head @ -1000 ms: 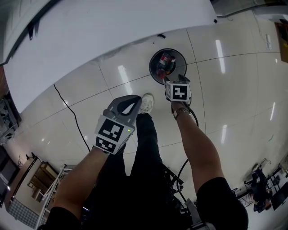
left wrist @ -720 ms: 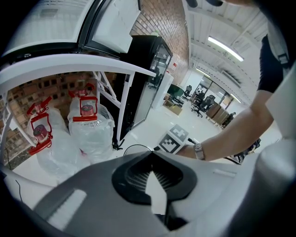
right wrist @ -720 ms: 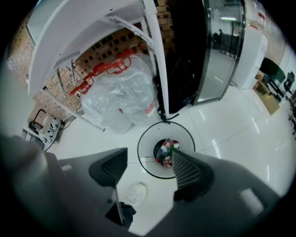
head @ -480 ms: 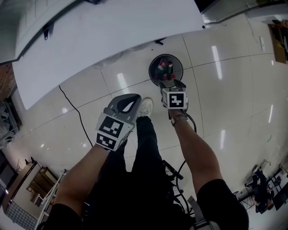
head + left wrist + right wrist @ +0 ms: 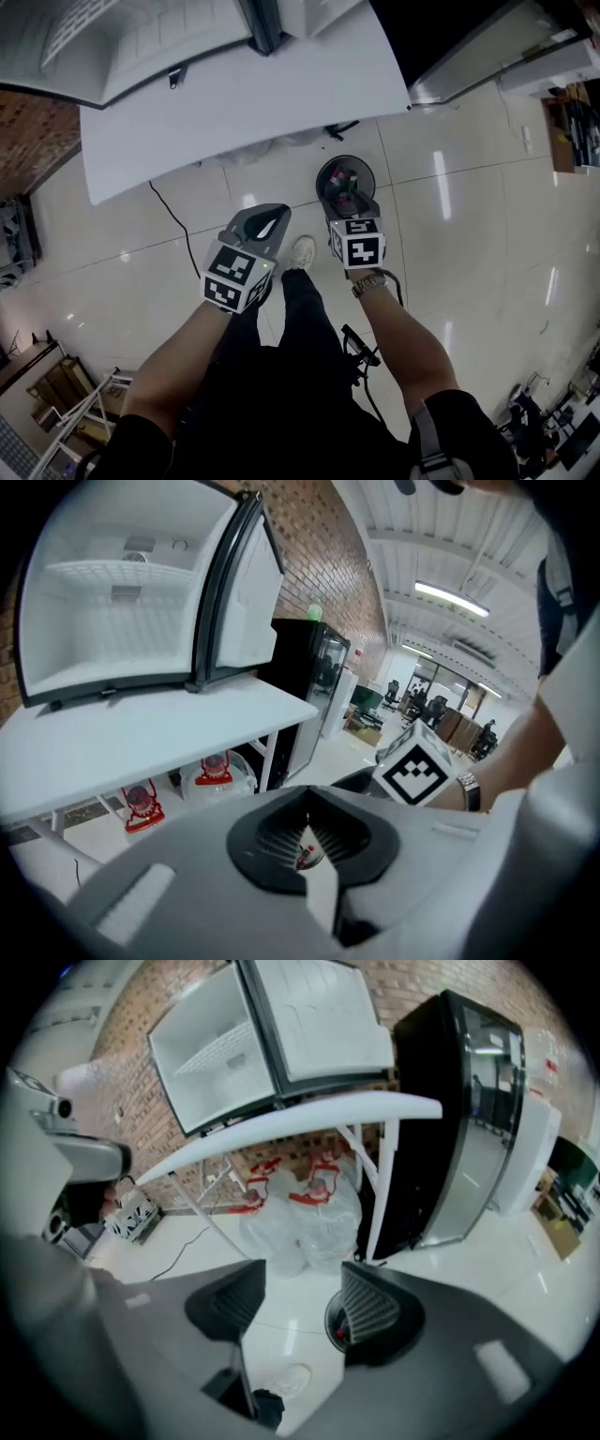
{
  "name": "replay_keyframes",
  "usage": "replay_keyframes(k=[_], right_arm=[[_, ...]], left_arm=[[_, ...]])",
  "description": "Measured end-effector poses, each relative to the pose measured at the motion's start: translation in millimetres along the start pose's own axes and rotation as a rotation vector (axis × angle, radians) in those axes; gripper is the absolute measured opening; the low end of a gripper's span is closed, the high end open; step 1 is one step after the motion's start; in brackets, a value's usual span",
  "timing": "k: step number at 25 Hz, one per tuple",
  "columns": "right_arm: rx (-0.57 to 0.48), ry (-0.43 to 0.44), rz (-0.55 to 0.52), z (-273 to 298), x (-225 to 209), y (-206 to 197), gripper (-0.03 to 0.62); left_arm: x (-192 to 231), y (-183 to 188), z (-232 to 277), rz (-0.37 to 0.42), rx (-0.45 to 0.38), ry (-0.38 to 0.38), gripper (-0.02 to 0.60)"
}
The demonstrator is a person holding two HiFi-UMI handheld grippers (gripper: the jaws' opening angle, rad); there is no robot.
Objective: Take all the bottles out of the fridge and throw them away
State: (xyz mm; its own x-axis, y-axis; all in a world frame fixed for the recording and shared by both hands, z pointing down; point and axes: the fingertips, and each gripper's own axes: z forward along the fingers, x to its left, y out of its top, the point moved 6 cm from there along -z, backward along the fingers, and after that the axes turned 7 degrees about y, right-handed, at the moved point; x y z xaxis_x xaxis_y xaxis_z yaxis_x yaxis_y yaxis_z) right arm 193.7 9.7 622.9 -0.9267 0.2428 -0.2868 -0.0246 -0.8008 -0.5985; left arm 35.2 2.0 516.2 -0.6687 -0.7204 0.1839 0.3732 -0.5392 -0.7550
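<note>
The left gripper [image 5: 305, 844] has its fingers pressed together on nothing. The right gripper [image 5: 298, 1305] has its fingers [image 5: 371, 1312] apart; they have just been closing, with nothing between them (only floor shows through the gap). Below and just ahead of the right fingers stands the bin [image 5: 321, 178], with discarded bottles [image 5: 342, 180] jumbled inside. Farther ahead and above both pairs of fingers, the counter [image 5: 234, 103] carries the open fridge [image 5: 220, 1054]. Its visible shelf looks bare, and the left fingers seem to face it more squarely.

Glossy tile floor [image 5: 487, 216] — round black bin [image 5: 323, 173] w/ bottles [image 5: 343, 180], clear bags [image 5: 300, 1208] under white table [image 5: 281, 94].
</note>
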Motion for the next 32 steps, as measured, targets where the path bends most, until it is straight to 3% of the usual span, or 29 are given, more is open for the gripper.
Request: replay_keyframes(k=[10, 17, 24, 32], right_arm=[[-0.22, 0.103, -0.224, -83.6, 126.4, 112.4, 0.235], [-0.349, 0.137, -0.355, -117.7, 211.6, 177.1, 0.219], [-0.432, 0.137, -0.433, -140.4, 280.0, 215.3, 0.201], [-0.484, 0.102, -0.443, -151.3, 321.8, 230.5, 0.142]], left_arm=[[35.3, 51.0, -109.9, -0.056, -0.209, 0.138, 0.003], [71.8, 64.9, -186.7, -0.071, -0.327, 0.213, 0.003], [95.6, 74.7, -247.0, -0.057, -0.421, 0.234, 0.003], [117.3, 88.0, -288.7, -0.015, -0.485, 0.228, 0.003]])
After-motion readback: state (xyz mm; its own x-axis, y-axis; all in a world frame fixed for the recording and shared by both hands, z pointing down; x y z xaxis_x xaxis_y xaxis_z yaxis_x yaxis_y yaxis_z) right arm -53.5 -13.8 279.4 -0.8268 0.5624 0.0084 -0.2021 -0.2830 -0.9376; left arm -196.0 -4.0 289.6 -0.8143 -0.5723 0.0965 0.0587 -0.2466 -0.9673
